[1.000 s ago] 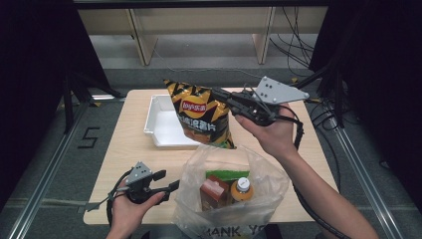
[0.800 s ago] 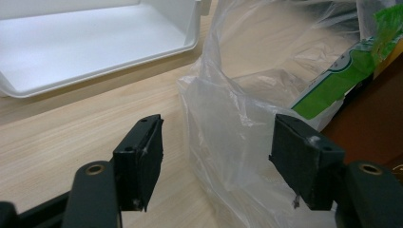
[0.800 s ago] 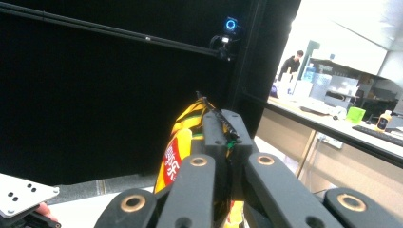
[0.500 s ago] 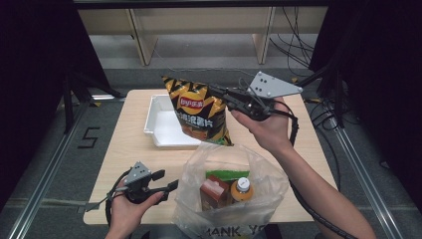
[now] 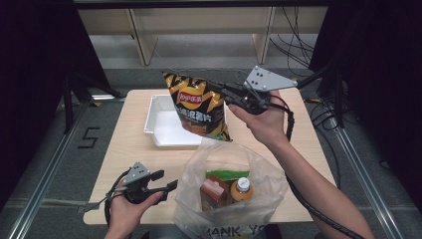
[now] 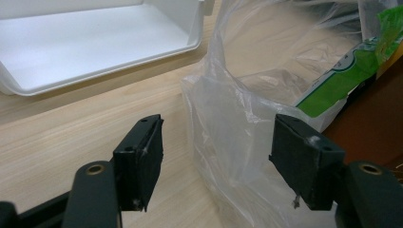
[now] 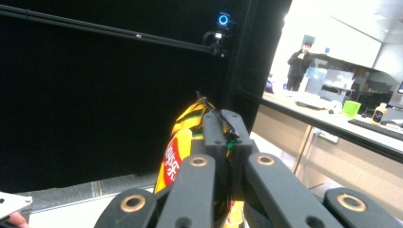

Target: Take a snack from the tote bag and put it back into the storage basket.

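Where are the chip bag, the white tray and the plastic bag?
chip bag [image 5: 196, 107], high view, front panel below the logo.
white tray [image 5: 164, 130], high view, bare floor.
plastic bag [image 6: 228, 123], left gripper view, its near clear wall.

grey floor [image 5: 209, 52], black curtains [image 5: 30, 74]

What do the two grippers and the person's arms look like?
Both the left gripper and the right gripper are black, with flat rectangular jaws, brass-coloured pivot rings, a grey three-cornered plate on top and a trailing black cable. The forearms are bare, with no sleeves visible.
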The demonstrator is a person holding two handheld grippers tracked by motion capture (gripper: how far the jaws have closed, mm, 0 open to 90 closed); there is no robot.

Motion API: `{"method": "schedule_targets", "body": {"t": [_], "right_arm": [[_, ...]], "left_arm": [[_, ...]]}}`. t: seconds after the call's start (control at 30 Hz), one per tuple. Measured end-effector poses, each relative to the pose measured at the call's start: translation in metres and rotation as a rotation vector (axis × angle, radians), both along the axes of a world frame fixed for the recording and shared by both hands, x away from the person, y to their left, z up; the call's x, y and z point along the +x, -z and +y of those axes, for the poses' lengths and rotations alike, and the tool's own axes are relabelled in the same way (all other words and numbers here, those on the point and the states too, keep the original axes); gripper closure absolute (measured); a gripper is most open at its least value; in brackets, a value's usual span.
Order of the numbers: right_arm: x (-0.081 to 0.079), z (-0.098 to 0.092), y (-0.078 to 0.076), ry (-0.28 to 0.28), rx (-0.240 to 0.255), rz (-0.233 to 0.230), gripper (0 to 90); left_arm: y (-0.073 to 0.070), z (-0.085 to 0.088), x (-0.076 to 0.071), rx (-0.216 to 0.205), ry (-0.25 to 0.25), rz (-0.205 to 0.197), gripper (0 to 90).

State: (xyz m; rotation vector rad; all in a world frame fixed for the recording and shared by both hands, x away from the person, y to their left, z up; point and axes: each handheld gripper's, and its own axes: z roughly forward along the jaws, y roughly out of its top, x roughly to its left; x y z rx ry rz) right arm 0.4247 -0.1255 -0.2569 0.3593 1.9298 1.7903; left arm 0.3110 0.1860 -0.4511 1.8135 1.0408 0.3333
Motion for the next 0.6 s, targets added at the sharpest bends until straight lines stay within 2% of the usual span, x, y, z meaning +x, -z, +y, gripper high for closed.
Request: {"method": "schedule_targets", "body": {"t": [0.1, 0.13, 0.37, 0.43, 0.6], "right_arm": [[0.003, 0.001, 0.000, 0.003, -0.004, -0.014, 90.0], [0.004, 0.002, 0.001, 0.004, -0.002, 0.010, 90.0], [0.014, 0.005, 0.004, 0.011, 0.002, 0.016, 90.0], [0.014, 0.005, 0.004, 0.027, 0.004, 0.020, 90.0], [0.019, 0.007, 0.003, 0.026, -0.003, 0.016, 90.0]], "left_arm": [[0.000, 0.000, 0.000, -0.001, -0.001, 0.000, 34.5], [0.000, 0.000, 0.000, -0.001, -0.002, 0.000, 34.5], [0.001, 0.001, 0.000, -0.007, -0.006, 0.004, 34.5], [0.001, 0.001, 0.001, 0.008, 0.003, -0.002, 34.5], [0.002, 0.000, 0.001, -0.005, 0.005, 0.007, 34.5]]}}
